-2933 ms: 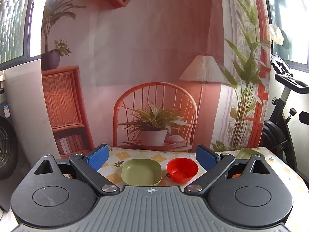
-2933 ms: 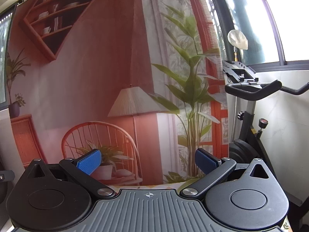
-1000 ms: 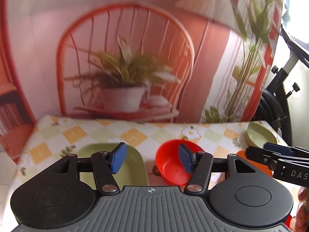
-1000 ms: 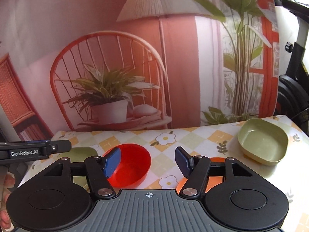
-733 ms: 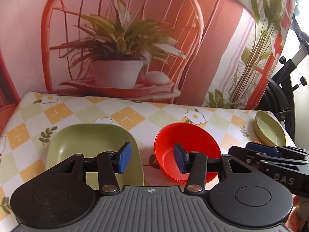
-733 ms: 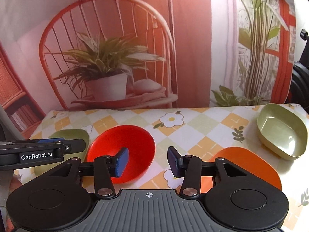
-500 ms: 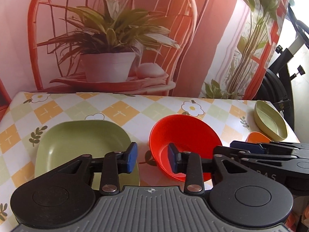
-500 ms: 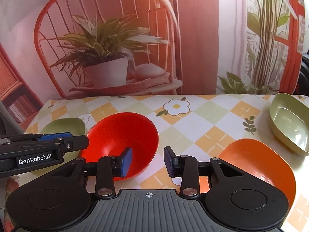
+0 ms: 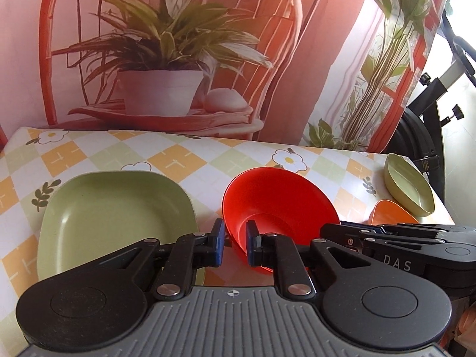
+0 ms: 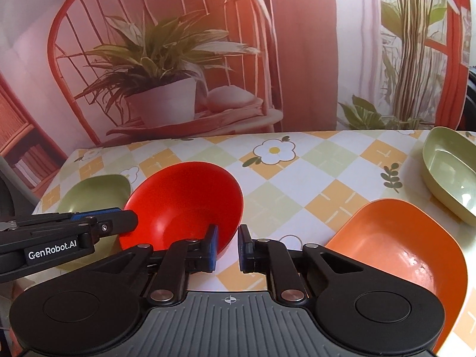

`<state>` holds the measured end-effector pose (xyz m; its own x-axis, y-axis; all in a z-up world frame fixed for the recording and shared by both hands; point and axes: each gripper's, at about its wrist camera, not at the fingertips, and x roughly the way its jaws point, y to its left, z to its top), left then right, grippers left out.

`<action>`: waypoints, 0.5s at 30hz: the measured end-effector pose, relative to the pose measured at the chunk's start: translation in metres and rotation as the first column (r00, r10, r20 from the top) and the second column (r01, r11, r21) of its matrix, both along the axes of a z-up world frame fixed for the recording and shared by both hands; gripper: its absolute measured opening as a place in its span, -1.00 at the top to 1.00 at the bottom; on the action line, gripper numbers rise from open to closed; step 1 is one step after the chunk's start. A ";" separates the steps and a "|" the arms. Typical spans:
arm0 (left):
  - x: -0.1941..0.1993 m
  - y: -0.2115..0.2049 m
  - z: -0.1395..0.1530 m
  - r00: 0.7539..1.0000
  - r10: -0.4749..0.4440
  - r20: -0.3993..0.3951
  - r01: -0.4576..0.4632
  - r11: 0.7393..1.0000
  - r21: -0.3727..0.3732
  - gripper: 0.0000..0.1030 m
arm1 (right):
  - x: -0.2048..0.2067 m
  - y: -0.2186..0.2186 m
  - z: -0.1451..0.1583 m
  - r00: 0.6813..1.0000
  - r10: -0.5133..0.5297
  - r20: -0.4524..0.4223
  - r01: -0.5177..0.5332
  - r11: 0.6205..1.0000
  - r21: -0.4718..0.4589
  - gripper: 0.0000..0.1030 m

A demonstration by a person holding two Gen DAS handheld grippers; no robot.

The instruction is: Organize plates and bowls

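**Two Grippers at One Red Bowl**

On the checked, flower-printed tablecloth (image 10: 300, 184), four pieces of tableware.

Item 1: round red plastic bowl (image 9: 276, 205), centre-left, tipped so its mouth faces away from the cameras. The left gripper (image 9: 233, 245) straddles the near-left rim with a narrow gap, one blue pad inside and one outside; whether it already pinches the wall, I cannot tell. The right gripper (image 10: 226, 248) sits at the near-right rim, fingers likewise drawn close with a gap showing; its left pad (image 10: 212, 247) overlaps the rim and the other is outside, grip unconfirmed. A two-sided hold would probably steady the bowl for lifting.

Item 2: square pale-green plastic plate (image 9: 113, 211), flat, just left of the bowl; a likely base for stacking.

Item 3: square orange plastic plate (image 10: 398, 247), flat, on the right.

Item 4: deep pale-green square bowl (image 10: 449, 175), far right, apart from the rest.
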<state>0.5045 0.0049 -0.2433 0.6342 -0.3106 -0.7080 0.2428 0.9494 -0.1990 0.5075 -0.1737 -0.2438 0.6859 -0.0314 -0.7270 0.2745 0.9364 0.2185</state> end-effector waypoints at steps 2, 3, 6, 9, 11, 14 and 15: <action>-0.005 0.000 0.007 1.000 -0.001 0.011 0.001 1.000 0.008 0.69 | -0.005 0.002 0.007 1.000 0.005 0.013 -0.005 1.000 0.000 0.76; -0.008 0.000 0.012 1.000 -0.003 0.019 0.002 1.000 0.012 0.69 | -0.008 0.002 0.011 1.000 0.007 0.023 -0.007 1.000 0.001 0.76; -0.020 0.000 0.029 0.999 -0.005 0.047 0.004 1.000 0.018 0.69 | -0.020 0.005 0.026 0.999 0.007 0.053 -0.008 1.000 0.004 0.76; -0.035 -0.003 0.047 0.997 -0.009 0.076 0.006 0.999 0.031 0.69 | -0.034 0.009 0.043 0.997 0.010 0.080 -0.010 1.000 -0.002 0.76; -0.045 -0.004 0.059 0.996 -0.009 0.092 0.006 0.999 0.039 0.69 | -0.044 0.011 0.054 0.995 0.011 0.100 -0.011 1.000 -0.004 0.76; -0.062 -0.005 0.077 0.993 -0.011 0.117 0.006 0.999 0.040 0.69 | -0.061 0.016 0.073 0.991 0.011 0.133 -0.008 1.000 -0.016 0.76; -0.067 -0.005 0.082 0.992 -0.011 0.125 0.006 0.999 0.040 0.69 | -0.066 0.016 0.079 0.990 0.009 0.141 -0.007 1.000 -0.015 0.76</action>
